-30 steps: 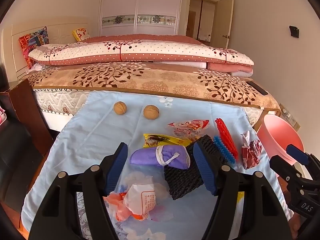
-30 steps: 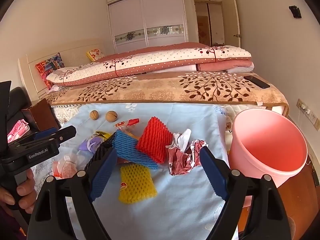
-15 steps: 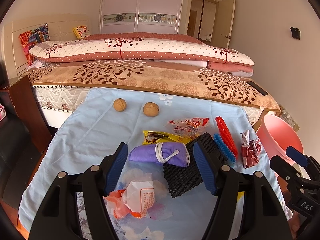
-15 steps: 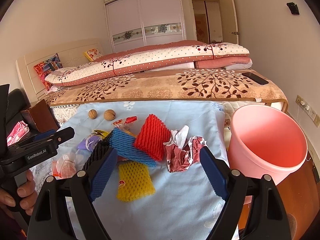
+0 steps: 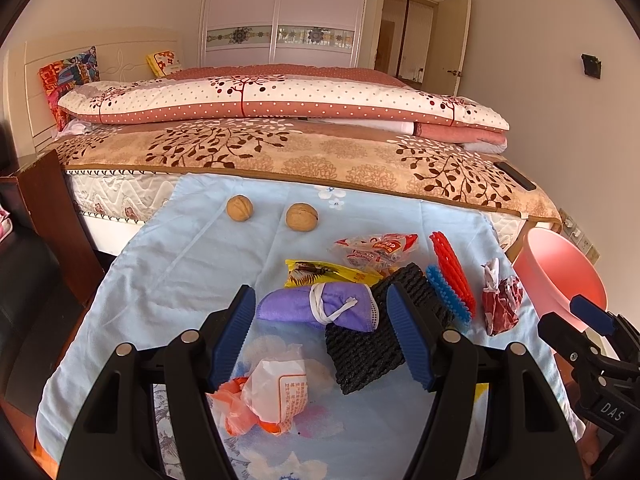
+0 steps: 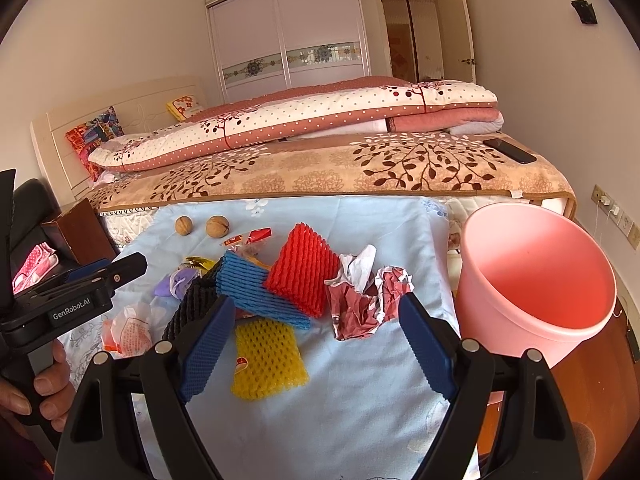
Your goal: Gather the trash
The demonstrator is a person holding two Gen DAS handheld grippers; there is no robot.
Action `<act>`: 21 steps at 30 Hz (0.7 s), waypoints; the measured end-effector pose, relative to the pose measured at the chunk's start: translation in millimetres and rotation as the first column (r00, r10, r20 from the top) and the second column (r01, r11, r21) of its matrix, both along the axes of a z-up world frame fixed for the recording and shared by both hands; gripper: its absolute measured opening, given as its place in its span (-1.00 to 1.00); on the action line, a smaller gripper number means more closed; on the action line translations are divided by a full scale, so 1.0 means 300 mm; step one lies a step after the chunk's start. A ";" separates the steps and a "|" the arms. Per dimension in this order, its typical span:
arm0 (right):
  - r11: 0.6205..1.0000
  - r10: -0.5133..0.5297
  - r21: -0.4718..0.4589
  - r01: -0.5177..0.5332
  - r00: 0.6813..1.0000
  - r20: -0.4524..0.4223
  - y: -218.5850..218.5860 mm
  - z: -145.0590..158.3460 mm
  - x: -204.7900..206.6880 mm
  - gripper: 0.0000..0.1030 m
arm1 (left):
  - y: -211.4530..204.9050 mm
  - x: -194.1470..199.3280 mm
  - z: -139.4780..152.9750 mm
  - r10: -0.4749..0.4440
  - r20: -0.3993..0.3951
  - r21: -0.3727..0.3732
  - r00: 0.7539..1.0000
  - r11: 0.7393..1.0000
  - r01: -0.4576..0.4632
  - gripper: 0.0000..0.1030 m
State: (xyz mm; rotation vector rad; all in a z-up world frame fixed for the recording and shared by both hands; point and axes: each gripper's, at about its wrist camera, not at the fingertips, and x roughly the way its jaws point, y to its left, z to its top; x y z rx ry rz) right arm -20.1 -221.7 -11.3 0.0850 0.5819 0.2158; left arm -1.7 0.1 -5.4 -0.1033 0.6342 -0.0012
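Note:
Trash lies on a light blue cloth (image 5: 168,264): a purple mask (image 5: 320,306), a black foam net (image 5: 372,344), a white-orange wrapper (image 5: 272,396), a yellow wrapper (image 5: 328,274), red (image 6: 304,272), blue (image 6: 256,288) and yellow foam nets (image 6: 266,354), and crumpled red-white paper (image 6: 366,300). A pink bucket (image 6: 536,280) stands at the right. My left gripper (image 5: 320,336) is open, just before the mask. My right gripper (image 6: 316,340) is open above the yellow net and paper.
Two walnuts (image 5: 240,208) (image 5: 301,217) lie at the cloth's far side. A bed (image 5: 280,152) with folded quilts stands behind. A dark wooden cabinet (image 5: 40,208) is at the left. A phone (image 6: 510,151) lies on the bed's right corner.
Both grippers have drifted slightly back and up over the cloth; both stay open and empty. The trash has not moved.

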 end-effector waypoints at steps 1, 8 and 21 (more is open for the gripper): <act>1.000 0.000 0.000 0.000 1.000 0.000 0.000 0.000 0.000 0.60 | 0.000 0.000 0.000 0.000 0.000 0.000 1.000 1.000 0.000 0.33; 1.000 0.001 0.002 -0.001 1.000 -0.002 0.003 -0.003 0.001 0.60 | 0.002 -0.008 -0.005 0.000 0.000 -0.006 1.000 1.000 0.000 0.33; 1.000 -0.002 0.000 0.002 1.000 -0.005 0.003 -0.007 0.001 0.60 | 0.001 -0.009 -0.004 0.000 -0.002 -0.009 1.000 1.000 0.000 0.33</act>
